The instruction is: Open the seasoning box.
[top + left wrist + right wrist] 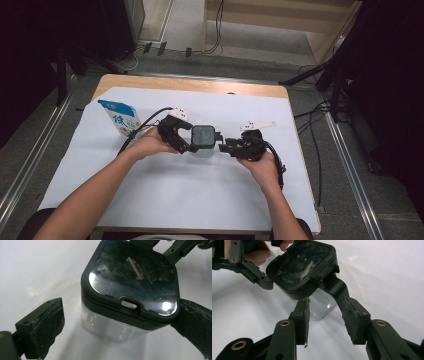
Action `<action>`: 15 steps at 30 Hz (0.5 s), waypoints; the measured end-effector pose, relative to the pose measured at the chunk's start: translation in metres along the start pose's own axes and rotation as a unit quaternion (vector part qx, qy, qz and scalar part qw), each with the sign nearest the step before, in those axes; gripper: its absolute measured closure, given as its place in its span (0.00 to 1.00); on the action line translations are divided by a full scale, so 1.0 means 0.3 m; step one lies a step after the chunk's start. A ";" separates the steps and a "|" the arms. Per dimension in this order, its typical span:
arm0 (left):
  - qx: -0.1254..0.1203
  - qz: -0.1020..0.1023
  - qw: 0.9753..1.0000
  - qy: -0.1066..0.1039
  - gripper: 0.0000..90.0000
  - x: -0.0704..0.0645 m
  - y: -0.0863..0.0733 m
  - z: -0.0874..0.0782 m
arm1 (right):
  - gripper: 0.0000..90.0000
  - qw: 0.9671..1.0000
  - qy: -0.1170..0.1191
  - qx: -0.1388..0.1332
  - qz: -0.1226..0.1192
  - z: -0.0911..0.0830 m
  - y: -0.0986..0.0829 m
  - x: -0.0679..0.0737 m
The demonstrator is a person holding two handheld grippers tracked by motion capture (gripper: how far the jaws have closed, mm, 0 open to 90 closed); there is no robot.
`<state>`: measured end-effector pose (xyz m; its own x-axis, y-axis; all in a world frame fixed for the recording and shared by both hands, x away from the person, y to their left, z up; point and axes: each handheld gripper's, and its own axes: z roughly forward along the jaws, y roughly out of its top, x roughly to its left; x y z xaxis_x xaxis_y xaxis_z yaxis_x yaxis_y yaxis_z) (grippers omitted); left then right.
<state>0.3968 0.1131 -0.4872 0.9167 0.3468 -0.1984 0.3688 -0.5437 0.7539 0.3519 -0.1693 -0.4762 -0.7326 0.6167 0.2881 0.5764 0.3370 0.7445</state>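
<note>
A clear square container [202, 148] with a glossy black lid [132, 277] stands on the white sheet at the table's middle. My left gripper [186, 142] is open around it; in the left gripper view one pad [47, 325] stands clear of the wall and the other pad [197, 325] sits against the lid's edge. My right gripper [226, 145] is open on the container's other side. Its jaws [325, 302] flank a clear corner [322, 305] of the container. A black latch flap [335, 287] hangs from the lid toward one pad.
A blue and white pouch [120, 117] stands upright at the left of the white sheet [200, 195], close behind my left hand. The wooden table edge [190, 84] runs along the back. Cables and dark stands lie on the floor beyond.
</note>
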 end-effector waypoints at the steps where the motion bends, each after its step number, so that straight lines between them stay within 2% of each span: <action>1: -0.003 0.000 1.000 0.001 0.00 -0.001 -0.001 0.004 | 0.65 1.000 0.000 0.000 0.000 0.000 0.000 -0.001; 4: -0.006 0.007 1.000 0.003 0.00 -0.003 -0.001 0.012 | 0.65 1.000 0.000 0.000 0.002 0.001 -0.001 -0.002; 7: -0.010 0.006 1.000 -0.007 0.00 -0.007 0.000 0.022 | 0.65 1.000 0.000 -0.001 0.002 0.002 -0.001 -0.003; 11: -0.003 0.015 1.000 -0.008 0.01 -0.010 0.002 0.031 | 0.65 1.000 0.002 0.002 0.003 0.005 -0.001 -0.003; 15: -0.014 0.015 1.000 -0.001 0.05 -0.012 0.002 0.030 | 0.65 1.000 0.001 0.001 0.003 0.005 -0.001 -0.004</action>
<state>0.3952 0.1047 -0.4916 0.9274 0.3296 -0.1768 0.3372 -0.5321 0.7766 0.3531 -0.1691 -0.4775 -0.7294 0.6177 0.2939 0.5816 0.3339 0.7418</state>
